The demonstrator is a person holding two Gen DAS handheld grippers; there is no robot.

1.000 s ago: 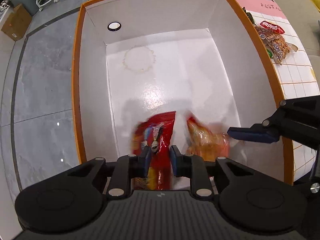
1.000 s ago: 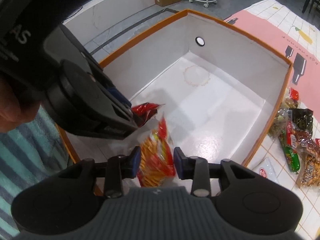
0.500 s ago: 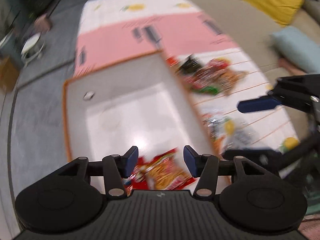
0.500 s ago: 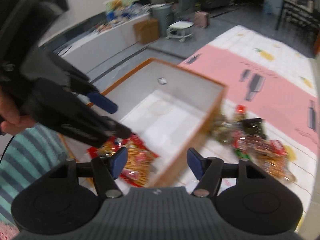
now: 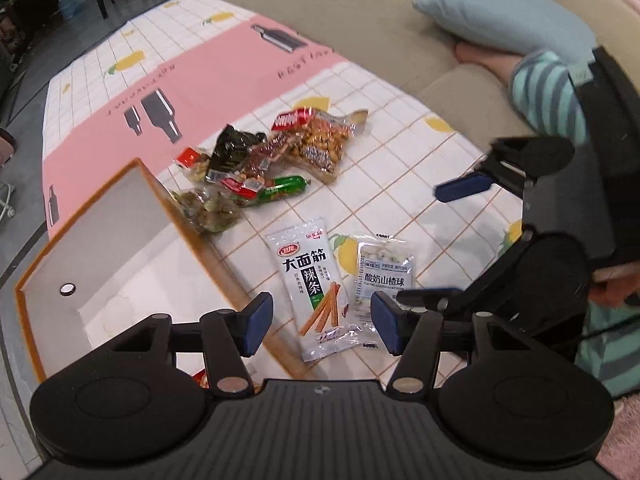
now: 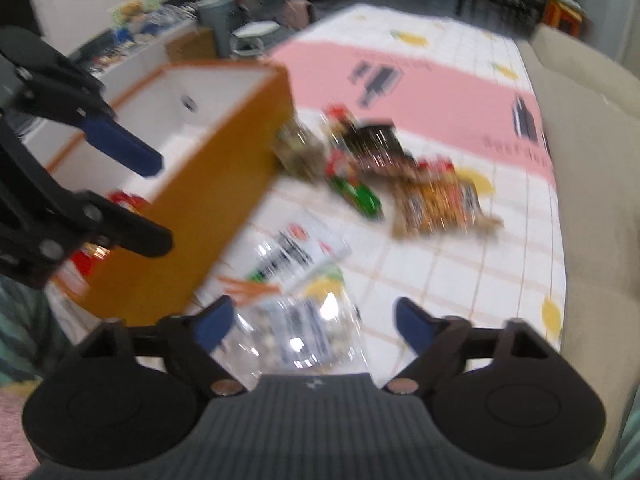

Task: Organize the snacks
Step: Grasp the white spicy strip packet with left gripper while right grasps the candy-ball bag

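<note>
Two hand-held grippers are seen poised over loose snacks beside a storage box. The left hand-held gripper [image 5: 321, 323] is caught with its jaws opening and nothing gripped; a white spicy-strip packet [image 5: 314, 289] lies flat on the cloth below and between its blue pads, its lower corner resting against the box rim. The right hand-held gripper [image 6: 314, 322] is likewise opening, already spread wide and empty, with a small clear hawthorn-ball packet [image 5: 381, 276] framed beneath it, just beside the white packet.

Both packets are judged to be light, thin and crinkly, their film glossy and likely to slip; a pinch across a sealed edge or a raised corner would probably serve better than a squeeze on the contents. Farther out, a heap of mixed snacks [image 5: 266, 158] is piled against the outer wall of the orange-rimmed box [image 5: 152, 184], which stands on a pink-and-white checked cloth [image 5: 224, 72].

The right wrist view is heavily smeared, so labels there cannot be read. Red packets [image 6: 120, 204] already in the box are glimpsed only in part behind the left tool, and the box floor nearest the camera is cut off by the gripper body. A striped sleeve [image 5: 548, 88] is seen at the right edge.
</note>
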